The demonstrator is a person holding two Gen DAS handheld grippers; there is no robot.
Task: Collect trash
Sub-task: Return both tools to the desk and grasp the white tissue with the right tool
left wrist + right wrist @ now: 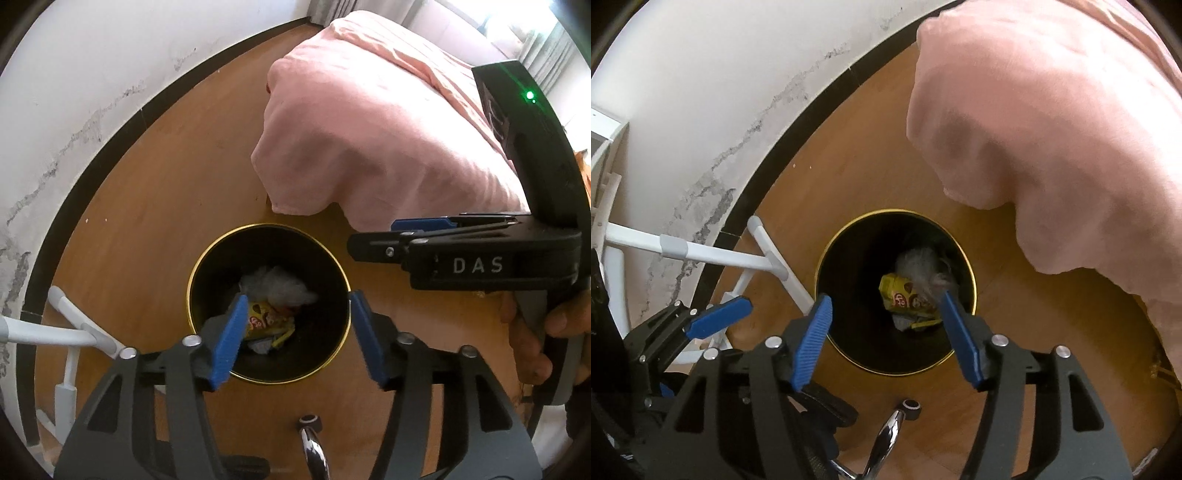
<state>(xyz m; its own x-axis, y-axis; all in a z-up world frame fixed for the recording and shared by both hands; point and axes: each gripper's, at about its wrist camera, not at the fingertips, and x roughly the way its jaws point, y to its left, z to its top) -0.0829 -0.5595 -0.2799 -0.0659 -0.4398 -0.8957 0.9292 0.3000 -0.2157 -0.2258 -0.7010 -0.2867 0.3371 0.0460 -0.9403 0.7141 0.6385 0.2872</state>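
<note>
Wooden flooring (155,177) is carrying the round black gold-rimmed bin (334,266), sitting beyond your wide-spread, empty left gripper (297,332) and right gripper (886,332) fingers; the yellow snack wrapper (899,295) and crumpled grey tissue (921,267) are lying inside.

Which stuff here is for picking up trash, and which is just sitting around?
For the job: black bin, yellow wrapper and crumpled white bag inside it, left gripper, right gripper.

Just there: pink bedspread, white rack, chair leg.
</note>
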